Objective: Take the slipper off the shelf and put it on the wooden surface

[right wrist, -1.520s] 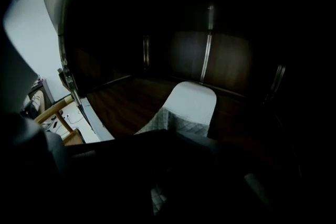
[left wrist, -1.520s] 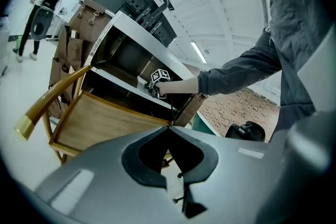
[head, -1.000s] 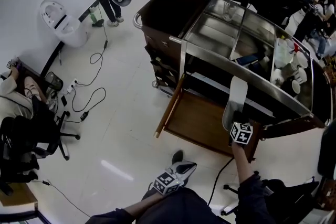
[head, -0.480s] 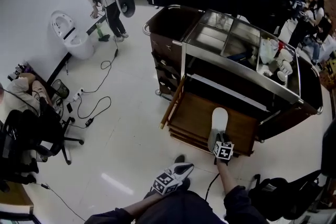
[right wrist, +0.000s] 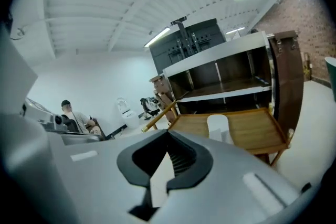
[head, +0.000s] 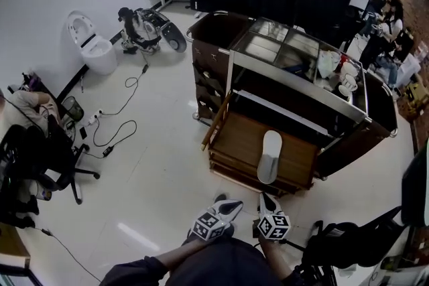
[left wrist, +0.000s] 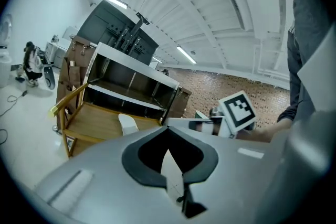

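- Head view: a white flat-soled slipper point(head: 270, 156) lies lengthwise on the pull-out wooden surface point(head: 238, 140), right of its middle, toe towards the cart.
- The surface juts from the bottom of a dark brown service cart with a steel-lined top point(head: 295, 53). White cups point(head: 345, 85) stand at the top's right end.
- Left gripper point(head: 226, 209) and right gripper point(head: 267, 203) are held low and side by side, just short of the surface's front edge. Neither touches the slipper.
- A white toilet point(head: 87, 45) sits by the far wall on the pale floor, with a crouched person point(head: 137, 29) beside it. Black cables point(head: 114, 130) trail across the floor towards a black office chair point(head: 43, 167).
- Left gripper view: left gripper point(left wrist: 170, 165) jaws stand a narrow way apart, a pale wedge showing between the dark pads, with nothing held.
- The slipper point(left wrist: 127, 123) shows beyond on the wooden surface point(left wrist: 92, 120), with the cart point(left wrist: 131, 78) behind. The right gripper's marker cube point(left wrist: 239, 111) is at the right.
- Right gripper view: right gripper point(right wrist: 163, 170) jaws likewise stand slightly parted, one ribbed pad showing, and they are empty.
- The slipper point(right wrist: 218, 126) rests ahead on the wooden surface point(right wrist: 254, 131), under the cart's open shelves point(right wrist: 226, 73). A seated person in a cap point(right wrist: 68, 111) is far left.
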